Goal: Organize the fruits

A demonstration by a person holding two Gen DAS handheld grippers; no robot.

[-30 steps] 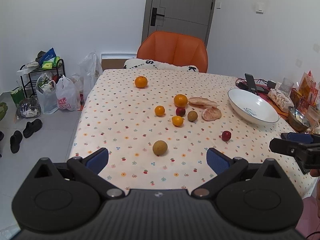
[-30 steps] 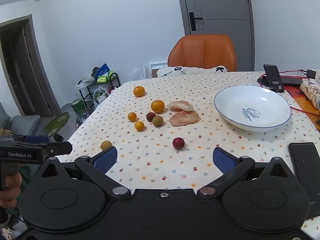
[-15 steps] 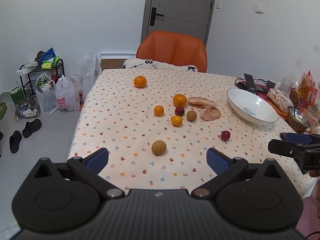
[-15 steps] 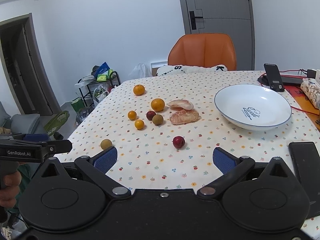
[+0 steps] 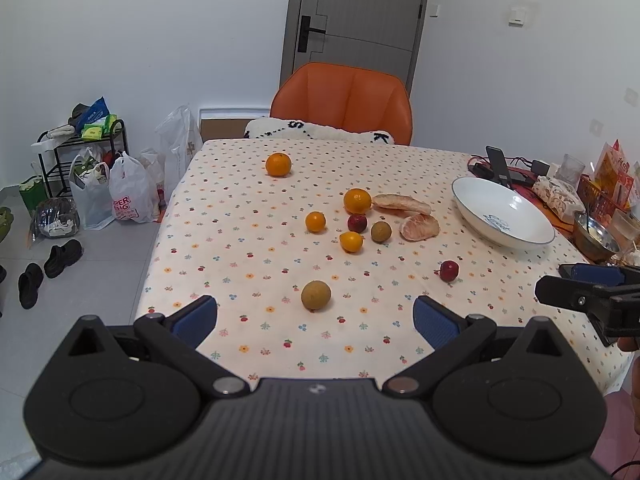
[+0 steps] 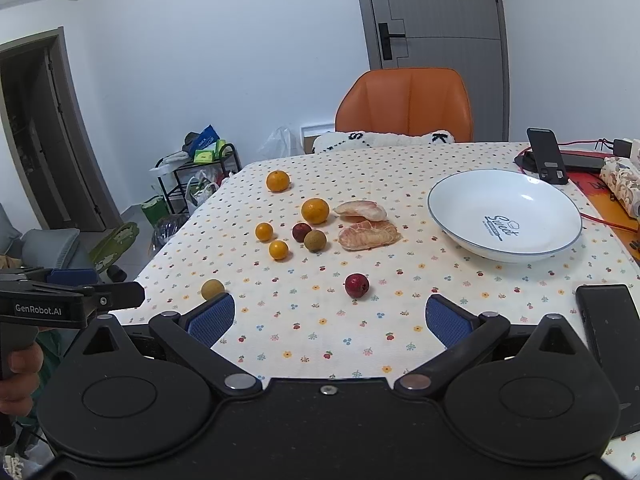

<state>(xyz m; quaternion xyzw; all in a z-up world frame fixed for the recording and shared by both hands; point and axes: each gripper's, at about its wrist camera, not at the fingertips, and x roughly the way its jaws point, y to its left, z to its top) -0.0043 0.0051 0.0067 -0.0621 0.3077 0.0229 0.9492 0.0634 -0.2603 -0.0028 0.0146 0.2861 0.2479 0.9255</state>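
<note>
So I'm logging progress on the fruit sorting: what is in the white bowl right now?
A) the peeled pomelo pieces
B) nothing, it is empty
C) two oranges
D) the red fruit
B: the white bowl shows only its printed lettering inside, while the oranges, the peeled pieces and the red fruit all lie on the tablecloth.

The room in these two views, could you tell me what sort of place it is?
Most likely a home dining room: a table under a floral tablecloth with loose fruit, an orange chair pulled up to it, and shopping bags and shoes on the floor.
</note>
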